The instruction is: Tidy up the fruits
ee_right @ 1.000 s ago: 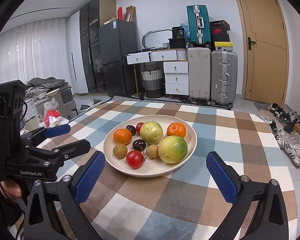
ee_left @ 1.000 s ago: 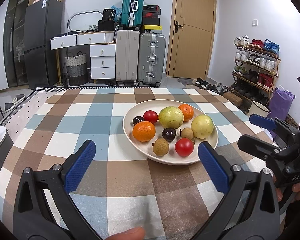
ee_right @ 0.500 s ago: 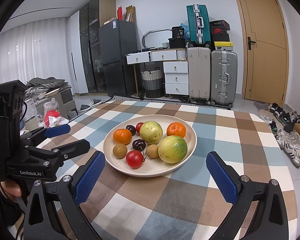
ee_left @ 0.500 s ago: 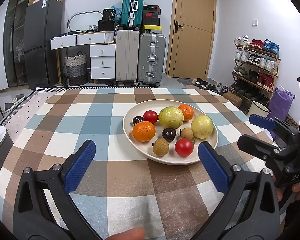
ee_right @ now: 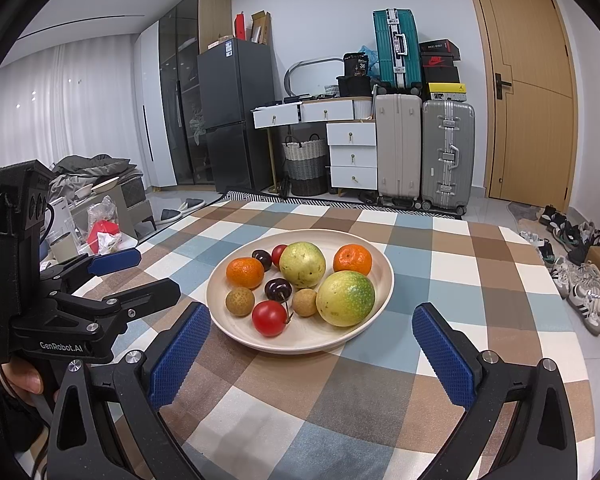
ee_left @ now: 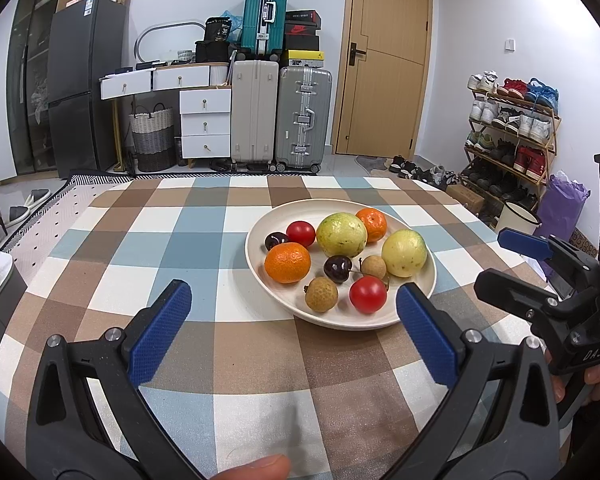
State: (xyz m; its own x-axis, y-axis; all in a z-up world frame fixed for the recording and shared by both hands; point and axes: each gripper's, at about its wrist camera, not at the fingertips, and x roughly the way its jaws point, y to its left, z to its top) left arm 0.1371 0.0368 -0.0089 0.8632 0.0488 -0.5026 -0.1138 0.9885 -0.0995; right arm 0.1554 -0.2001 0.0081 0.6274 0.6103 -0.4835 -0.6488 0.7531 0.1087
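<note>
Both the left gripper (ee_left: 292, 320) and the right gripper (ee_right: 310, 344) hover with fingers spread wide, empty, near the plate (ee_right: 384, 280) of fruits on the checkered desk (ee_left: 180, 240).

Cream plate (ee_left: 428, 280) on a brown, blue and white checked tablecloth (ee_left: 180, 248).

Plate (ee_left: 430, 280) set on table (ee_left: 148, 248), right of centre in the left wrist view. In plate: two passion fruits, two mandarins, two cherries, two tomatoes, two longans. Suitcases (ee_left: 280, 112), drawers and door (ee_left: 384, 60) situated behind table; shoe rack (ee_left: 508, 136) at right.
</note>
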